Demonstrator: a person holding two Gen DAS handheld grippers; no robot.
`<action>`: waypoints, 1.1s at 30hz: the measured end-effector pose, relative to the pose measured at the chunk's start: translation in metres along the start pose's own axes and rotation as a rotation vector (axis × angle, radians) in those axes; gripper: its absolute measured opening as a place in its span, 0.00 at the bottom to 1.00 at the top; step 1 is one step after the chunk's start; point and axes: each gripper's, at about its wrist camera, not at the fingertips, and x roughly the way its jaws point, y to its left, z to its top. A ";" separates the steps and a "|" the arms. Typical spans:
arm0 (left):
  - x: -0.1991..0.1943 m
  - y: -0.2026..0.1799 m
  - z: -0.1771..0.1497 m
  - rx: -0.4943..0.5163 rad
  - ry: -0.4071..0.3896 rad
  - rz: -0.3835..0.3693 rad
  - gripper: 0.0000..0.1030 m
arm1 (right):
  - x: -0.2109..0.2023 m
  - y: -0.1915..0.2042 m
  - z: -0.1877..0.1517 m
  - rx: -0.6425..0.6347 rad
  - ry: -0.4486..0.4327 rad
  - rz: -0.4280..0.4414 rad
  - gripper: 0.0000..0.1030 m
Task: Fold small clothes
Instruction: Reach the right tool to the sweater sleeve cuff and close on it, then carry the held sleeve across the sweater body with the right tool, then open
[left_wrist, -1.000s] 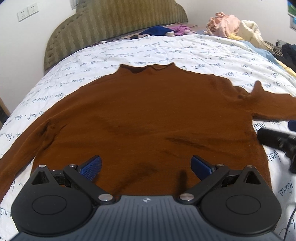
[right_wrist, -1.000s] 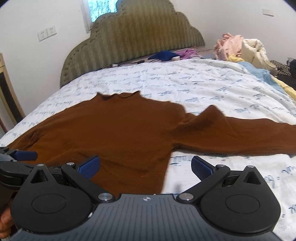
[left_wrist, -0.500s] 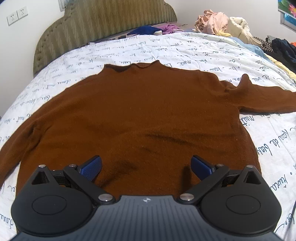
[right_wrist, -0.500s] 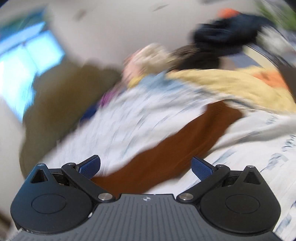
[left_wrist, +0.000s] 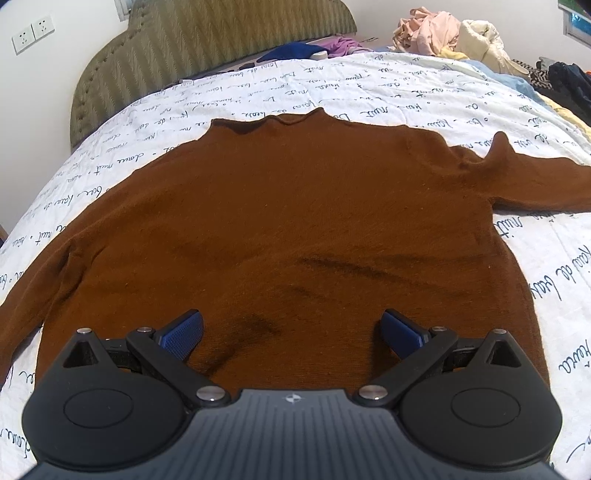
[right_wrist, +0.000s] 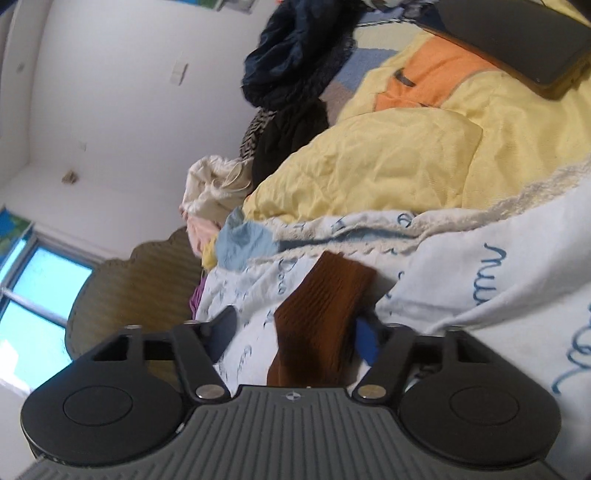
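As the right hand-held gripper (right_wrist: 291, 341) has swung out from the sweater's hem to the far end of the right sleeve and rolled onto its side, its jaws have just been closing, and the cuff (right_wrist: 325, 317) now stands between them. The blue pad on one side sits against the cuff; the other finger (right_wrist: 221, 330) is still apart from the knit, so the pinch looks unfinished. In judgement, this sets up the first fold: the sleeve is to be carried in across the body.

The left hand-held gripper (left_wrist: 291, 334) has barely shifted. It hovers low over the hem, jaws wide apart, nothing between the pads (left_wrist: 183, 328).

The sweater (left_wrist: 280, 229) lies flat and face up on the bed (left_wrist: 413, 96), hem nearest, collar farthest, both sleeves spread out to the sides. It is a rust-brown fine knit with a small rolled collar; the cuff shows a ribbed weave. A few shallow creases cross the lower body, and a small peak of cloth stands up at the right shoulder. No fold has been made yet.

Beyond the cuff, a yellow quilt (right_wrist: 388, 166) is bunched on the bed's far side, with dark clothes (right_wrist: 291, 59) heaped behind it. The padded headboard (left_wrist: 221, 44) closes the far end.
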 end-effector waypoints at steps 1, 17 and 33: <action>0.000 0.000 0.000 0.001 0.002 0.003 1.00 | 0.003 -0.002 0.003 0.009 -0.001 -0.008 0.41; -0.002 0.034 0.008 -0.074 -0.026 0.037 1.00 | -0.066 0.107 -0.060 -0.611 -0.208 -0.111 0.11; 0.002 0.067 0.002 -0.138 -0.016 0.075 1.00 | -0.041 0.193 -0.238 -0.889 0.229 0.151 0.11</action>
